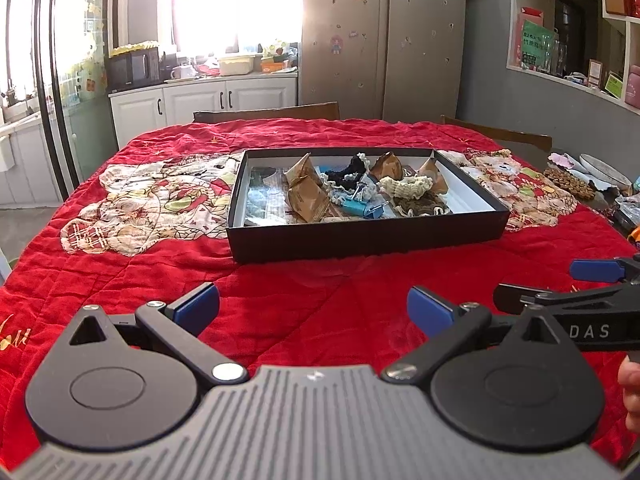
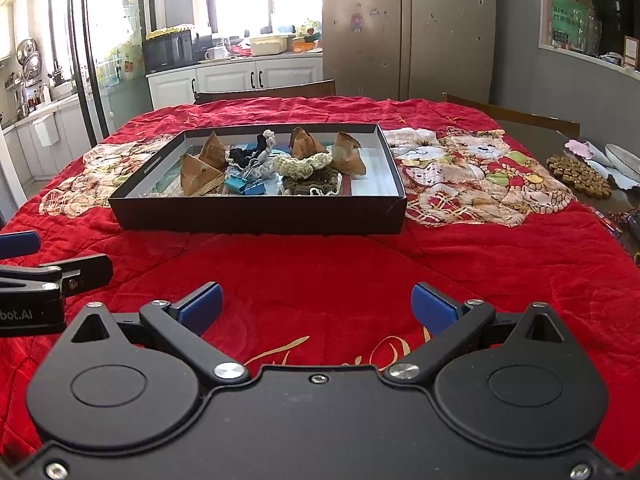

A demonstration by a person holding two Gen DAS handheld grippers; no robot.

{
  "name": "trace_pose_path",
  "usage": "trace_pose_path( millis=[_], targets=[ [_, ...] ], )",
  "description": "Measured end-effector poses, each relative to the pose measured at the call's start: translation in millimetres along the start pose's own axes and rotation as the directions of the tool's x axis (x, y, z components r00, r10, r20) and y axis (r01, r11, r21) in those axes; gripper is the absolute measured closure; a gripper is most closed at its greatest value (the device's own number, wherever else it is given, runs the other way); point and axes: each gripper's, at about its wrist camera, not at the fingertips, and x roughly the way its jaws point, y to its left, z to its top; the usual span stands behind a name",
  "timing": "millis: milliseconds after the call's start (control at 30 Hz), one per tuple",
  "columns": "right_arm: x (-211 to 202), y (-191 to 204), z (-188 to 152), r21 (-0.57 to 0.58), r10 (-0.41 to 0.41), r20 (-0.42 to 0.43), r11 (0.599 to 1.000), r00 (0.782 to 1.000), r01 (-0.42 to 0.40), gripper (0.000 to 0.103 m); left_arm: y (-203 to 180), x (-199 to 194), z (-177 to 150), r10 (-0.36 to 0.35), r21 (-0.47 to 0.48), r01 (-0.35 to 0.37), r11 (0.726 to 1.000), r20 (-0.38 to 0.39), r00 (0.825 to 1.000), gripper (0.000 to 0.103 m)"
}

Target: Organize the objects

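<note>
A shallow black box (image 1: 360, 236) (image 2: 256, 216) sits on the red quilted tablecloth (image 1: 280, 292) (image 2: 320, 280) in the middle of the table. Inside lie brown paper pyramid packets (image 1: 306, 196) (image 2: 198, 176), blue binder clips (image 1: 358, 208) (image 2: 244, 187), and crocheted scrunchies in cream (image 1: 404, 186) (image 2: 300, 165), black (image 1: 346, 170) and brown (image 2: 312, 182). My left gripper (image 1: 313, 310) is open and empty, low over the cloth in front of the box. My right gripper (image 2: 317, 305) is open and empty beside it, at the right edge of the left wrist view (image 1: 568, 292).
Wooden chair backs (image 1: 266, 114) (image 2: 512, 114) stand at the far side. A brown beaded mat (image 2: 578, 178) and plates (image 2: 624, 160) lie at the right edge of the table. Kitchen cabinets (image 1: 200, 100) and a fridge (image 1: 384, 40) are behind.
</note>
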Motion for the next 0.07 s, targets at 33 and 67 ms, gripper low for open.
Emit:
trace_pose_path(
  millis=[33, 67],
  targets=[
    [0.4, 0.1, -0.3, 0.0, 0.001, -0.001, 1.0, 1.0, -0.001, 0.002, -0.5, -0.3, -0.8, -0.002, 0.004, 0.002, 1.0, 0.002, 1.0, 0.0],
    [1.0, -0.1, -0.6, 0.0, 0.002, -0.003, 1.0, 1.0, -0.002, 0.002, -1.0, -0.7, -1.4, -0.003, 0.008, 0.003, 1.0, 0.006, 1.0, 0.0]
  ],
)
